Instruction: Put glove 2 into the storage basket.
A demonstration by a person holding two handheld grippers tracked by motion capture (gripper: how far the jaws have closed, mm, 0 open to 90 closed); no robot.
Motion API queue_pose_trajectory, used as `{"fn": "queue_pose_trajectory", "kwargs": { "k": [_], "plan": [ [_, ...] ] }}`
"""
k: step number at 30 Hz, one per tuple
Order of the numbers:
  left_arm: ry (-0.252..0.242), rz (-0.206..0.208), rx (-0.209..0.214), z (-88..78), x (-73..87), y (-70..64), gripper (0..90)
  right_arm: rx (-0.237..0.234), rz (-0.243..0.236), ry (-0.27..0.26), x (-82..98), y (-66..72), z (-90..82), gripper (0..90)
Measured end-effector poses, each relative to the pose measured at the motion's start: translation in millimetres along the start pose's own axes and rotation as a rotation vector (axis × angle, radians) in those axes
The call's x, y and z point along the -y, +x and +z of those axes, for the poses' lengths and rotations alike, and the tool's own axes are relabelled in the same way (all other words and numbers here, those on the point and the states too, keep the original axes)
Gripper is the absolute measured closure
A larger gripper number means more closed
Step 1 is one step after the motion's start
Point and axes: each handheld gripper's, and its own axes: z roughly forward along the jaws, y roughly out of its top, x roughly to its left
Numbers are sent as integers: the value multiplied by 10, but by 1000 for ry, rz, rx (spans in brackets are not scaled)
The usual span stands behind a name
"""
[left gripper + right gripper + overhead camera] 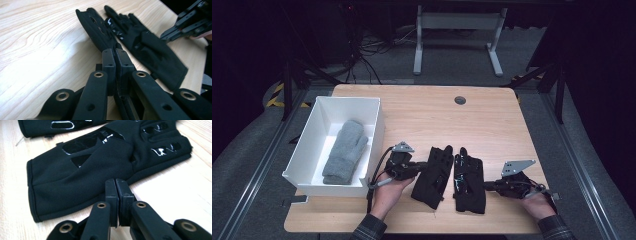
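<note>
Two black gloves lie side by side, fingers away from me, near the front of the wooden table point(422, 110). My left gripper point(419, 167) is shut, its tips pinching the left edge of the left glove point(434, 175). The left gripper view has the closed jaws point(115, 51) meeting that glove's point(96, 27) hem. My right gripper point(487, 186) is shut too, with its tips nipping the right edge of the right glove point(468, 182). The right gripper view has its closed tips point(116, 181) overlapping the glove's point(87, 170) side seam near the cuff.
A white box point(374, 135) stands at the table's left with a grey mitten point(344, 150) inside. A round cable port point(460, 100) sits at the back. Bare wood lies behind the gloves. The table's front edge is close to my hands.
</note>
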Motion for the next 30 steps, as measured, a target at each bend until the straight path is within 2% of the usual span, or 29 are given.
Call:
{"fn": "queue_pose_trajectory", "kwargs": {
  "k": [8, 13, 16, 19, 30],
  "plan": [
    [-47, 2, 31, 10, -121, -29, 876, -34, -17, 10, -88, 63, 108, 900],
    [-53, 10, 65, 53, -179, -64, 875, -45, -19, 9, -126, 80, 157, 900],
    [-54, 19, 70, 61, -196, -84, 876, -55, -16, 0, -157, 79, 186, 900],
    [-62, 20, 97, 84, -229, -118, 876, -65, -13, -11, -204, 79, 228, 900],
    [-55, 37, 120, 176, -274, -198, 876, -66, -23, -5, -300, 113, 351, 900]
  ]
}}
